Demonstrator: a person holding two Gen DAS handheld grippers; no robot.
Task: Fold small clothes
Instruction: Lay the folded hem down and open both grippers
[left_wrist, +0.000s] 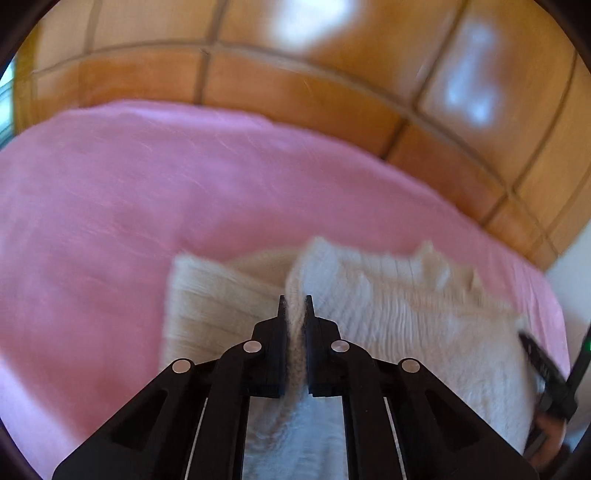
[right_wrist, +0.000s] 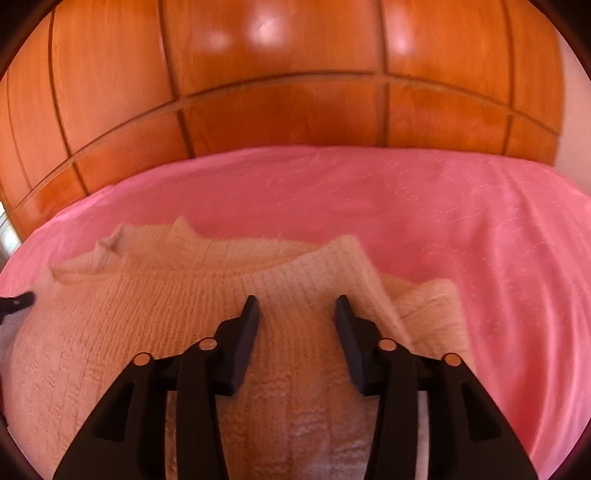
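Left wrist view: the left gripper (left_wrist: 294, 301) has its jaws pinched on a ridge of the cream knit sweater (left_wrist: 399, 306), at 6 o'clock on the pink bed (left_wrist: 147, 192).

Right wrist view: the right gripper (right_wrist: 295, 306) hovers with jaws half-wide and empty over the sweater's fabric; best to close on the edge before lifting, keeping both sides even.

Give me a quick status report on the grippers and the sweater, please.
Left gripper shut on a fold of the cream sweater. Right gripper open over the knit, nothing pinched. Sweater part-folded on the pink bedspread. Nothing in the way.
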